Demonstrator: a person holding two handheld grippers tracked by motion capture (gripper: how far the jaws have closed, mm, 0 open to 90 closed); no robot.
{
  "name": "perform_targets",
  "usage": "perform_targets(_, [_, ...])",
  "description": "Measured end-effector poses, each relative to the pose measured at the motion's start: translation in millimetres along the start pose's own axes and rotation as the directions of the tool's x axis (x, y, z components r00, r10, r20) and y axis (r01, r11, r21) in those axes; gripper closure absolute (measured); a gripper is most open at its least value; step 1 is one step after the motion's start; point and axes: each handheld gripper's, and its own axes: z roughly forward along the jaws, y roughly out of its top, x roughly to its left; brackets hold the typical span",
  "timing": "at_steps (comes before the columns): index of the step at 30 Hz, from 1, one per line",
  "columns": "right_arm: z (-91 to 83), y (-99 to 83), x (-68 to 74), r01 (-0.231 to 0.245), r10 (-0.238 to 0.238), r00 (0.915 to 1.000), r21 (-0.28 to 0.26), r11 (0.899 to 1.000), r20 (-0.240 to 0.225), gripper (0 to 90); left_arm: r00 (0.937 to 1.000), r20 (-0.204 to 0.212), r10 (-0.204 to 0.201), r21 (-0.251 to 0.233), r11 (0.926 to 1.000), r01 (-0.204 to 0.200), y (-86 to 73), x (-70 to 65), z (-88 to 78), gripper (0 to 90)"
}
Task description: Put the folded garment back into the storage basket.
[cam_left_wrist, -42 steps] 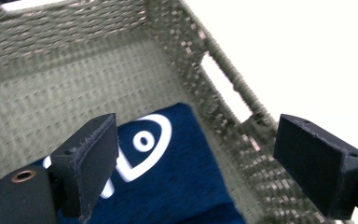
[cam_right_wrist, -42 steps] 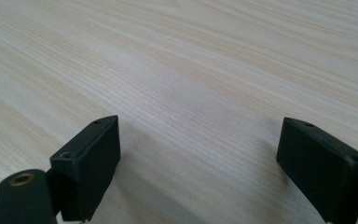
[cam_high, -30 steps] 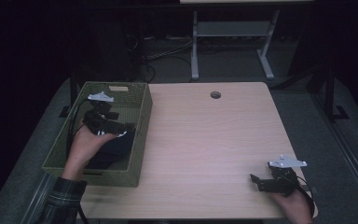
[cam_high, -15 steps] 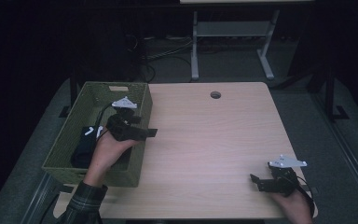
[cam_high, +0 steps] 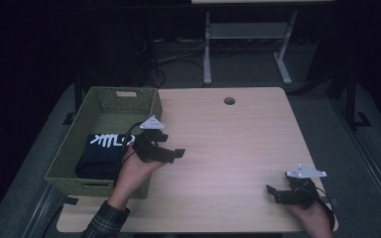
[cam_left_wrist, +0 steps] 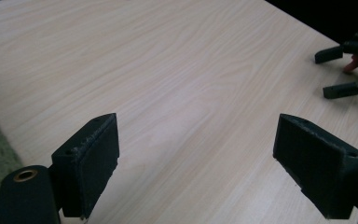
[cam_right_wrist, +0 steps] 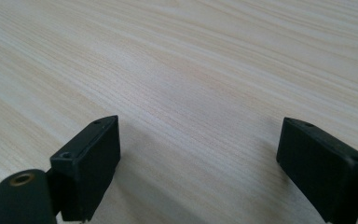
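At the left edge of the tabletop (cam_high: 228, 148) stands a green woven basket (cam_high: 104, 101), and a folded dark garment with white lettering (cam_high: 104, 153) lies flat on its floor toward the near end, tucked against the right wall. Judging from how it lies, neat and settled with nothing touching it, the garment looks to be stowed where it belongs, and the basket's high walls would keep it from sliding. Just beyond the basket's right rim, the left gripper (cam_high: 171, 152) hovers over bare wood, pointing toward the middle of the table and away from the cloth. In the left gripper view its fingers (cam_left_wrist: 91, 161) stand spread wide, with only wood grain between them and nothing held or touched; a strip of green weave shows at the lower left corner of that view, so the basket sits just beside it. Near the front right corner of the tabletop, well apart from the basket, the right gripper (cam_high: 277, 193) lies low with the person's hand behind it, a placement that reads as parked out of the way. The right gripper view shows its fingers (cam_right_wrist: 91, 163) equally wide apart, empty, close above the wood and casting a soft shadow on it.
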Motion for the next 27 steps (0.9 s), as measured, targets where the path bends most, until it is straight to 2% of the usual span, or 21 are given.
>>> perform_targets(1, [-0.1, 0.0, 0.0, 0.0, 0.0, 1.0, 0.0, 1.0, 0.0, 13.0, 0.9999, 0.006, 0.009, -0.003, 1.0, -0.009, -1.5, -5.8, 4.1, 14.0])
perform_targets(3, [0.0, 0.0, 0.0, 0.0, 0.0, 1.0, 0.0, 1.0, 0.0, 13.0, 0.9999, 0.01, 0.008, -0.005, 1.0, -0.008, -2.2, -8.7, 6.5, 14.2])
perform_targets(5, [0.0, 0.0, 0.0, 0.001, -0.001, 1.0, 0.0, 1.0, 0.0, 13.0, 0.9998, 0.006, 0.019, 0.001, 0.9998, -0.019, -3.6, -14.0, 11.6, 14.2])
perform_targets(6, [0.0, 0.0, 0.0, 0.0, 0.0, 1.0, -0.001, 1.0, 0.0, 13.0, 0.9992, -0.005, 0.039, 0.005, 0.9992, -0.039, -4.8, -19.6, 16.1, 14.2])
perform_targets(12, [-0.1, 0.0, 0.0, 0.0, 0.0, 1.0, 0.0, 1.0, -0.001, 13.0, 0.9971, -0.012, 0.075, 0.004, 0.9972, -0.075, -10.9, -34.0, 30.0, 14.2])
perform_targets(19, [-0.1, 0.0, 0.0, 0.0, 0.0, 1.0, 0.0, 1.0, -0.002, 13.0, 0.9946, -0.006, 0.104, 0.033, 0.9941, -0.104, -20.7, -41.3, 48.5, 14.1])
perform_targets(21, [-0.1, 0.0, 0.0, 0.001, -0.001, 1.0, 0.001, 1.0, -0.002, 13.0, 0.9929, -0.003, 0.119, 0.056, 0.9914, -0.118, -28.3, -42.7, 59.1, 14.1])
perform_targets(27, [0.0, 0.0, 0.1, -0.001, 0.001, 1.0, 0.001, 1.0, 0.0, 13.0, 0.9921, -0.002, 0.125, 0.093, 0.9879, -0.124, -43.3, -43.1, 80.0, 14.1])
